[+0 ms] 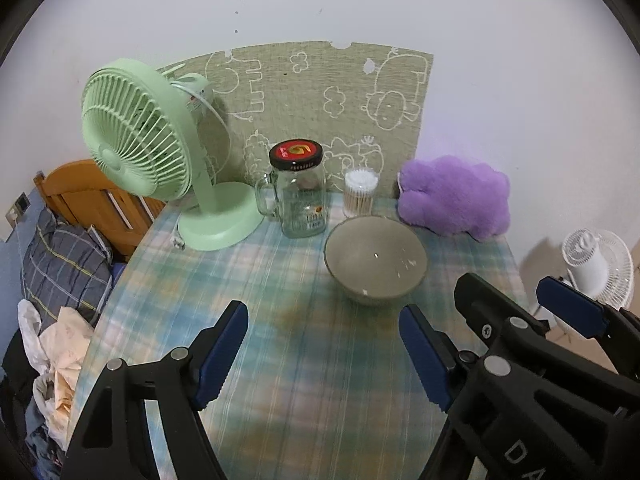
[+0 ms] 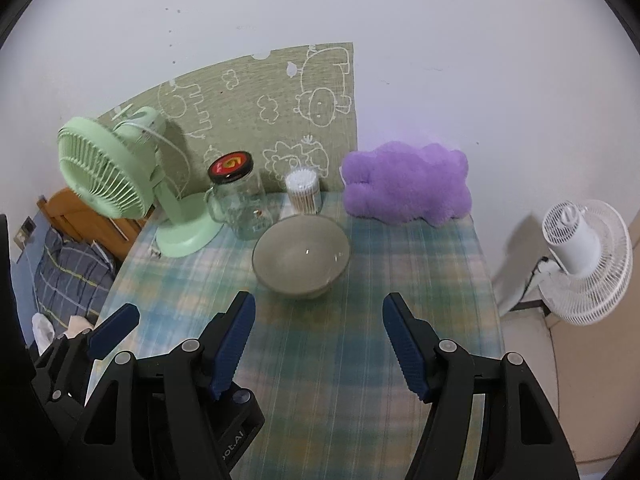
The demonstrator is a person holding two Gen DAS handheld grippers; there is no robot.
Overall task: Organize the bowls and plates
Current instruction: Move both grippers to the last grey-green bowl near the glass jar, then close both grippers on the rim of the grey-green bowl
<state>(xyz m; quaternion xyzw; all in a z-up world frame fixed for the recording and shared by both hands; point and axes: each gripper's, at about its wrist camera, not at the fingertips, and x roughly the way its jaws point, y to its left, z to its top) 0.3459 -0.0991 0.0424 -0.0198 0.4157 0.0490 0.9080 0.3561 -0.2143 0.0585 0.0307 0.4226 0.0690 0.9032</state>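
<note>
Glossy smooth bowl [image 2: 301, 255]; woven cloth tablecloth [image 2: 360, 340]; fluffy plush cushion [image 2: 406, 188].

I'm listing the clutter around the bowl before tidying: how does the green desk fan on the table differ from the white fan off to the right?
The mint-green plastic desk fan stands on the plaid-covered table, left of the clear glass jar; the white plastic fan stands lower, beyond the table's right edge. The green fan's grille faces left; the white fan shows its motor housing. Both have round ribbed grilles.

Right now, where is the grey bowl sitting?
The grey bowl stands on the plaid tablecloth, just in front of the glass jar mug and the cotton swab tub, ahead of both open grippers.
</note>
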